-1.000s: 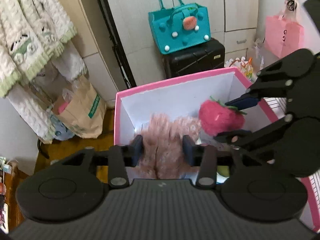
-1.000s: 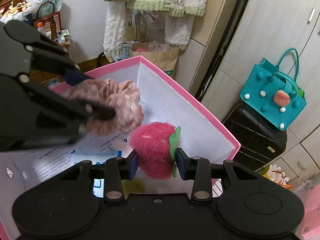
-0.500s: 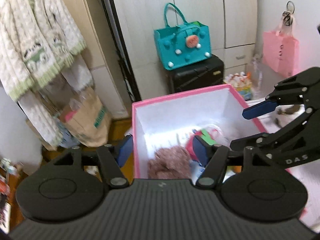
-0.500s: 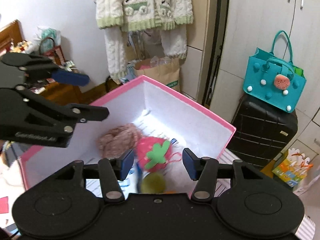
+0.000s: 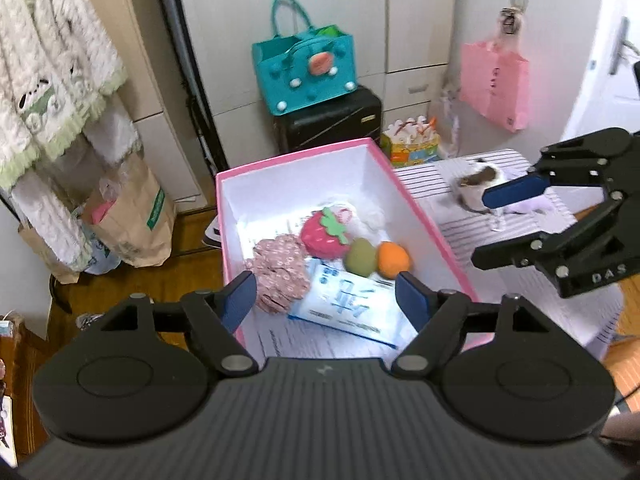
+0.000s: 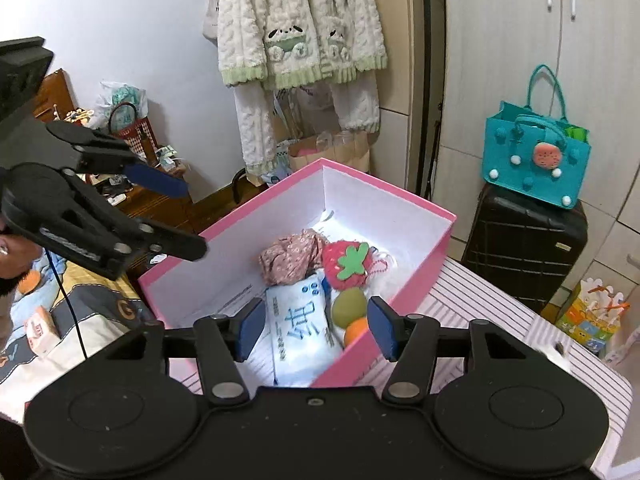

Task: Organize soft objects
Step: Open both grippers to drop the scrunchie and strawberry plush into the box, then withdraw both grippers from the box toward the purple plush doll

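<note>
A pink box [image 5: 394, 184] [image 6: 384, 188] with white walls stands on a striped table. In it lie a pink floral scrunchie [image 5: 280, 268] [image 6: 290, 254], a red plush strawberry [image 5: 322, 234] [image 6: 344, 262], a green ball [image 5: 360, 258] [image 6: 350, 306], an orange ball [image 5: 394, 258] [image 6: 356, 330] and a blue-white tissue pack [image 5: 346, 304] [image 6: 300, 330]. My left gripper [image 5: 326, 300] is open and empty above the box's near end. My right gripper [image 6: 316, 330] is open and empty above the box. A white-brown plush toy [image 5: 482, 186] lies on the table to the right.
A teal felt bag [image 5: 306, 70] [image 6: 536, 160] sits on a black suitcase [image 5: 328, 124] [image 6: 524, 248] behind the box. A pink bag [image 5: 494, 82] hangs on the right. A knitted sweater [image 6: 300, 28] hangs at the wall, with paper bags [image 5: 132, 216] on the floor below.
Both grippers have opened, dropping the scrunchie and the strawberry into the box, and have pulled up and back from it.
</note>
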`<action>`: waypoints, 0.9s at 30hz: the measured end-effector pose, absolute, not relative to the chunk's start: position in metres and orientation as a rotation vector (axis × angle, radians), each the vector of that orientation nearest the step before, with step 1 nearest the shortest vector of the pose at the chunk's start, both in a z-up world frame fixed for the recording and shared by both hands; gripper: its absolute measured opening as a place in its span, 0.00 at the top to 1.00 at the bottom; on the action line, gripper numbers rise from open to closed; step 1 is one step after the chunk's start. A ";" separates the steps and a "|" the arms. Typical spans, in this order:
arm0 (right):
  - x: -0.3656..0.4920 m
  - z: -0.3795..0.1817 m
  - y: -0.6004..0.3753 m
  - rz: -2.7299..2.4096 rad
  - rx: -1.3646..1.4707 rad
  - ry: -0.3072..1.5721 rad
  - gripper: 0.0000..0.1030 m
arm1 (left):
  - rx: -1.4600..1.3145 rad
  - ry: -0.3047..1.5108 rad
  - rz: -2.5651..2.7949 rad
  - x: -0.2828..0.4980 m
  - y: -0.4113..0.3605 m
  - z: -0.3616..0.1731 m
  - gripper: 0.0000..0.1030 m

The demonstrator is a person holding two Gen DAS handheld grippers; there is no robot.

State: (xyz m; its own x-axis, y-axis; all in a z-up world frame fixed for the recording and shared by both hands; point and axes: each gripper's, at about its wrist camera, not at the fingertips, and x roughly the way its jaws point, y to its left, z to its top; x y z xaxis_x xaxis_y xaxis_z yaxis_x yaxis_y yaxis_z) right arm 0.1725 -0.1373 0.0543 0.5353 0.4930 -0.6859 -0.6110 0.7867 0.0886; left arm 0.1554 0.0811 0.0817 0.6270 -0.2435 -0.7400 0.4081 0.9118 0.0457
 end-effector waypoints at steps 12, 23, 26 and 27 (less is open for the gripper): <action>0.096 0.072 -0.159 0.742 -0.188 0.754 0.34 | 0.282 0.831 -0.444 0.082 0.057 0.085 0.18; 0.053 0.039 -0.186 0.691 -0.173 0.827 0.33 | 0.328 0.816 -0.544 0.039 0.032 0.062 0.11; 0.045 0.025 -0.195 0.673 -0.161 0.858 0.33 | 0.330 0.821 -0.551 0.037 0.028 0.056 0.11; 0.042 0.021 -0.197 0.665 -0.164 0.861 0.33 | 0.327 0.821 -0.556 0.037 0.026 0.054 0.11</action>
